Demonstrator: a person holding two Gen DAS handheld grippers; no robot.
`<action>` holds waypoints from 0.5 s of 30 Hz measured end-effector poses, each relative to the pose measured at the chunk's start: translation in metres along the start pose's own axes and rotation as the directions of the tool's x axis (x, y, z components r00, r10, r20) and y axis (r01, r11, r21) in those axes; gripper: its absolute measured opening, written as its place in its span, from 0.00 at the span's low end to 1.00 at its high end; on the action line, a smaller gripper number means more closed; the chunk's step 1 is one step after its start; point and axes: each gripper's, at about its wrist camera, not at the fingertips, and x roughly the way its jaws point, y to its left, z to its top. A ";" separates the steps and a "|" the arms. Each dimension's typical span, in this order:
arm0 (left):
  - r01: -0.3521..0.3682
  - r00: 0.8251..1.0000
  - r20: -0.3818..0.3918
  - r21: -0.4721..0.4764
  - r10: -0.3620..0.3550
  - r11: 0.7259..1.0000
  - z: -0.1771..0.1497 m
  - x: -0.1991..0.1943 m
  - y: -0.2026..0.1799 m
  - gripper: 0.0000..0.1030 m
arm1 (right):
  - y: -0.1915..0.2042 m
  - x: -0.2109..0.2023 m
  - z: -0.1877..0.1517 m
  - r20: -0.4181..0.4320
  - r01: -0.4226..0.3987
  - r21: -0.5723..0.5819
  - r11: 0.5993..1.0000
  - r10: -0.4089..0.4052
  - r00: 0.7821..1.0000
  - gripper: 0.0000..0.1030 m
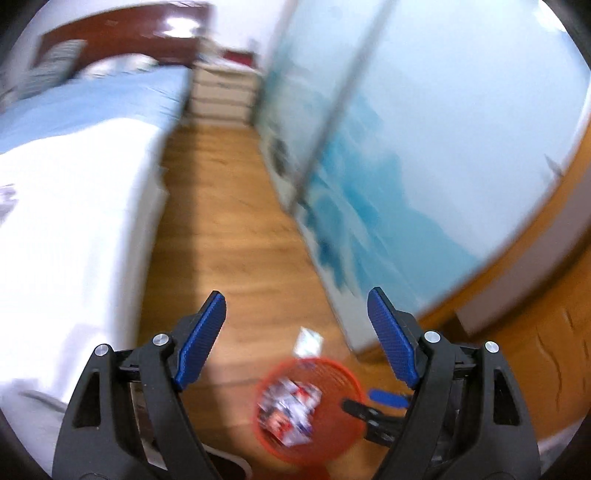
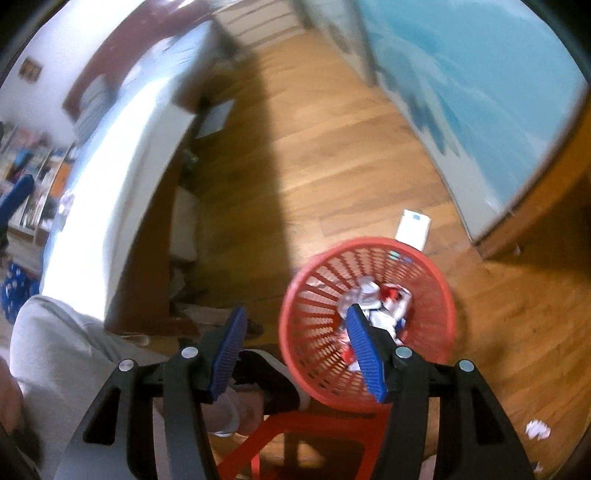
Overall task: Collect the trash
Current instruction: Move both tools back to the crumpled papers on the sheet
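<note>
The left gripper (image 1: pixel 295 339) hangs high over the wooden floor (image 1: pixel 236 206) with its blue fingers (image 1: pixel 201 339) spread wide and nothing between them. Below it, blurred, stands a red basket (image 1: pixel 347 417) holding crumpled wrappers (image 1: pixel 291 410), printed in red, white and blue. A white carton (image 1: pixel 308 341) lies on the floor just beyond the basket's far rim. This view also catches the right gripper from outside, a blue tip (image 1: pixel 388 397) on a black arm reaching in over the basket's right edge. To the left runs a bed (image 1: pixel 74 155) with a pale blue sheet and a dark wooden headboard (image 1: pixel 122 33), a white chest of drawers (image 1: pixel 221 92) at the far end, and a blue-and-white wardrobe door (image 1: pixel 424 129) down the right side.

The right gripper (image 2: pixel 299 350) is released as well, its fingers (image 2: pixel 364 354) apart and empty, the right one poised over the basket (image 2: pixel 321 280) mouth. Here the basket's lattice wall is sharp, and the wrappers (image 2: pixel 380 302) sit at its bottom. The carton (image 2: pixel 413 227) shows plainly as flat and white with a blue mark, touching or just behind the far rim. Only this view shows a crumpled scrap of paper (image 2: pixel 537 430) lying loose on the floor (image 2: pixel 332 147), well to the right of the basket, the person's grey trouser leg (image 2: pixel 66 354), a red stool (image 2: pixel 314 435) under the basket, and a bookshelf (image 2: pixel 29 166) beyond the bed (image 2: pixel 122 155).
</note>
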 end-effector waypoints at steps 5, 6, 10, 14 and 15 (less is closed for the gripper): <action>-0.097 0.986 0.117 -0.152 0.116 0.984 0.025 -0.052 0.112 0.81 | 0.070 -0.001 0.021 0.029 -0.036 -0.115 0.993 0.039 0.999 0.56; -0.109 0.983 0.122 -0.200 0.135 0.974 0.027 -0.062 0.145 0.81 | 0.081 -0.002 0.024 0.033 -0.048 -0.128 0.991 0.053 0.998 0.56; -0.262 0.939 0.139 -0.298 0.313 0.918 0.021 -0.089 0.242 0.81 | 0.157 -0.018 0.044 0.096 -0.106 -0.247 0.963 0.133 0.986 0.56; -0.365 0.891 0.142 -0.339 0.431 0.867 0.010 -0.098 0.313 0.81 | 0.237 -0.023 0.065 0.144 -0.158 -0.346 0.925 0.218 0.965 0.56; -0.364 0.888 0.145 -0.358 0.436 0.860 0.008 -0.097 0.328 0.81 | 0.253 -0.022 0.068 0.145 -0.171 -0.357 0.918 0.235 0.961 0.56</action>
